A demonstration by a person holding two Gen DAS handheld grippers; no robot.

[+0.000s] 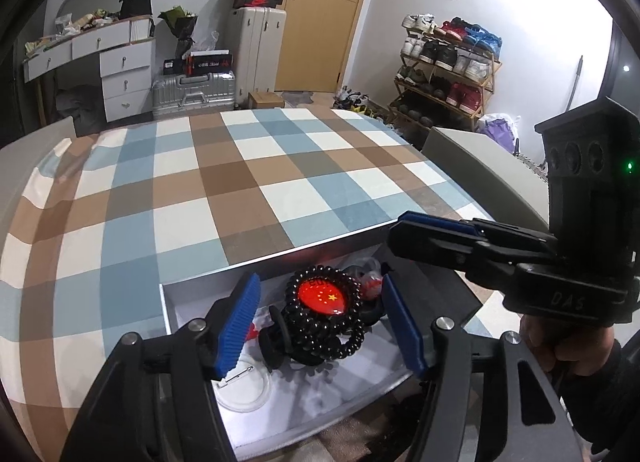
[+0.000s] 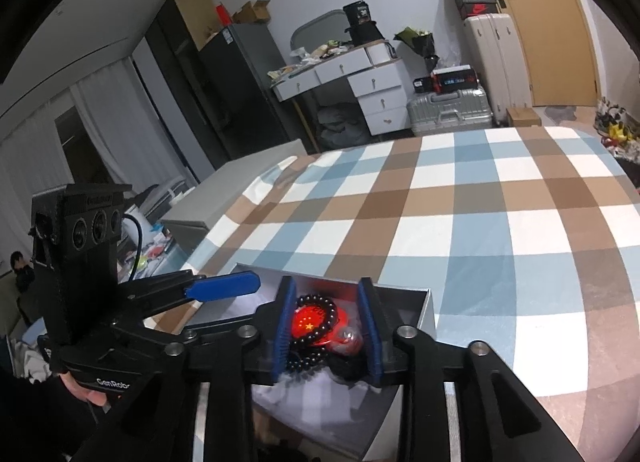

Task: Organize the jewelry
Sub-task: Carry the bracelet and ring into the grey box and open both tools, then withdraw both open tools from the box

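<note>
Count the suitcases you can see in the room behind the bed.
2: a tall cream suitcase stands upright by the wooden door, and a silver suitcase lies flat on the floor beside it. Others may be hidden behind the bed.

Box (image 2: 426, 310) base behind right gripper (image 2: 326, 332)

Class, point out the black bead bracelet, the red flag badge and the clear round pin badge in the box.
black bead bracelet (image 1: 352, 336), left wrist view, bead loop.
red flag badge (image 1: 322, 297), left wrist view, red face.
clear round pin badge (image 1: 248, 388), left wrist view, disc.
</note>
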